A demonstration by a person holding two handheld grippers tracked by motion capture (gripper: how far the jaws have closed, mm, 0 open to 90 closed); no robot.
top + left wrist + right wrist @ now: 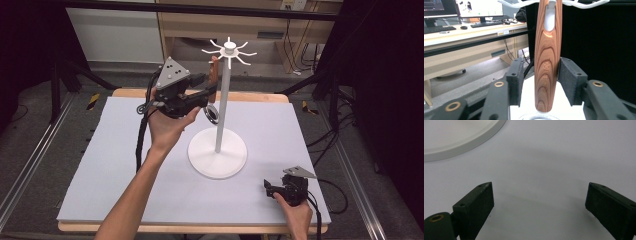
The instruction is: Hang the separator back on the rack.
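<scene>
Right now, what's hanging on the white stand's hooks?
One wooden handle hangs from a hook of the white stand, its slot over the hook, between the left gripper fingers. A round metal end shows below; its face is hidden.

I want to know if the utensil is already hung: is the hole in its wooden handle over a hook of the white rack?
Yes, in the left gripper view the white hook passes through the hole in the handle, at the rack.

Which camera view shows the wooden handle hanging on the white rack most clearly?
The left gripper view: the wooden handle hangs close up between the open left gripper, its hole over a hook of the white rack. The high view shows it small and partly hidden. The right gripper view shows the rack's base.
</scene>
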